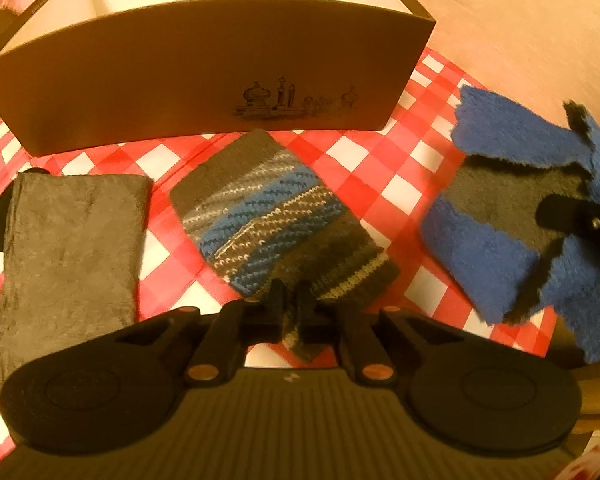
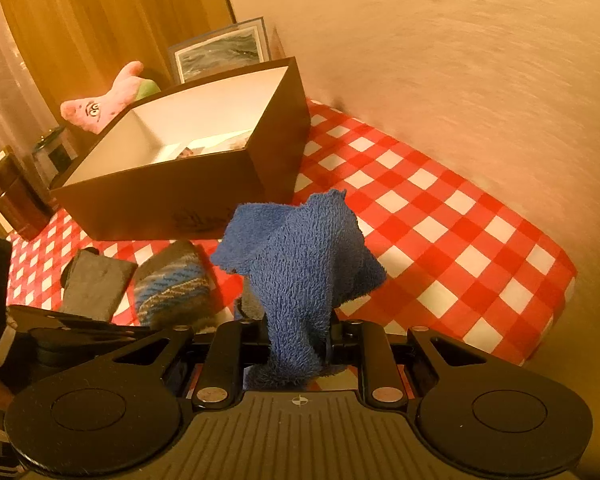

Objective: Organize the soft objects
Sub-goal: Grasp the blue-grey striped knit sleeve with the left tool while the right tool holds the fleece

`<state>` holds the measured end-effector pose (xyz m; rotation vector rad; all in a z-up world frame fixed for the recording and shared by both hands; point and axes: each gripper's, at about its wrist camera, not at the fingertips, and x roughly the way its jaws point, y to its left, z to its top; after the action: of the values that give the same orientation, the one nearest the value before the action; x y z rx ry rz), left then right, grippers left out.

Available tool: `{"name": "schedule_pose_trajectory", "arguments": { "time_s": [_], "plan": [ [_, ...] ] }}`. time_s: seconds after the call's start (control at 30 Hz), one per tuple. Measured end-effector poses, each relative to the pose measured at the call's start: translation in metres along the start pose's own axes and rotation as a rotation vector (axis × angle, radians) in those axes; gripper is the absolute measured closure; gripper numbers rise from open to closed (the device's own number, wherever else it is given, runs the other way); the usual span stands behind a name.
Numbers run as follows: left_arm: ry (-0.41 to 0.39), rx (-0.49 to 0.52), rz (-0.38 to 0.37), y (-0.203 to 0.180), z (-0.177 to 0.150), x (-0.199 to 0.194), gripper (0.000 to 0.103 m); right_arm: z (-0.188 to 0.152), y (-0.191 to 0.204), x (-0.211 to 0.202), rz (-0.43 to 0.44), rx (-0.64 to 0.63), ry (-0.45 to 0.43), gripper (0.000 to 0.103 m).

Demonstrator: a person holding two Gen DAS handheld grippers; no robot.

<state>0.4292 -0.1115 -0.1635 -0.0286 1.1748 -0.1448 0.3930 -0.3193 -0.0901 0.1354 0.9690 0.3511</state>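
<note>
A striped blue-and-grey knit piece [image 1: 268, 216] lies on the red checked cloth [image 1: 380, 168] in front of the brown box [image 1: 180, 80]. My left gripper [image 1: 290, 300] is shut on its near end, and knit fabric shows between the fingers. A blue fleece cloth with a grey patch [image 1: 496, 248] is at the right, partly lifted. In the right wrist view my right gripper [image 2: 298, 336] is shut on this blue fleece [image 2: 300, 256], which bunches up above the fingers. A folded grey cloth [image 1: 72, 248] lies flat at the left.
The brown box [image 2: 172, 196] is open on top, white inside, with papers at its bottom. A pink plush toy [image 2: 100, 104] and a framed picture [image 2: 220, 50] are behind it, and a dark jar [image 2: 16, 196] stands at its left. A wall borders the checked cloth [image 2: 440, 240].
</note>
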Motion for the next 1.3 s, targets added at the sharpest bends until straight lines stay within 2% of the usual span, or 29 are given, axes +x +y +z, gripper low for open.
{"name": "schedule_pose_trajectory", "arguments": {
  "time_s": [0.33, 0.4, 0.47, 0.53, 0.6, 0.67, 0.8, 0.97, 1.3],
  "plan": [
    [0.016, 0.048, 0.056, 0.036, -0.015, -0.026, 0.098, 0.004, 0.010, 0.007, 0.036, -0.004, 0.010, 0.083],
    [0.019, 0.025, 0.051, 0.045, -0.018, -0.028, 0.092, 0.005, 0.013, 0.009, 0.039, -0.007, 0.013, 0.083],
    [0.025, -0.005, 0.042, 0.050, -0.019, -0.026, 0.073, 0.005, 0.016, 0.011, 0.043, -0.008, 0.017, 0.083],
    [0.025, -0.043, 0.031, 0.053, -0.020, -0.024, 0.063, 0.005, 0.019, 0.012, 0.046, -0.011, 0.017, 0.083],
    [0.029, -0.073, 0.001, 0.054, -0.019, -0.021, 0.058, 0.005, 0.021, 0.012, 0.045, -0.014, 0.016, 0.083],
    [0.041, -0.102, -0.022, 0.053, -0.016, -0.015, 0.048, 0.005, 0.021, 0.012, 0.042, -0.010, 0.016, 0.083],
    [0.053, -0.131, -0.038, 0.050, -0.009, -0.008, 0.047, 0.005, 0.019, 0.012, 0.034, 0.000, 0.017, 0.083],
    [0.055, -0.148, -0.051, 0.041, 0.001, -0.001, 0.038, 0.005, 0.018, 0.013, 0.018, 0.014, 0.023, 0.083],
    [0.049, -0.080, 0.030, 0.010, 0.014, 0.014, 0.025, 0.004, 0.017, 0.018, 0.001, 0.026, 0.029, 0.083]
  ]
}}
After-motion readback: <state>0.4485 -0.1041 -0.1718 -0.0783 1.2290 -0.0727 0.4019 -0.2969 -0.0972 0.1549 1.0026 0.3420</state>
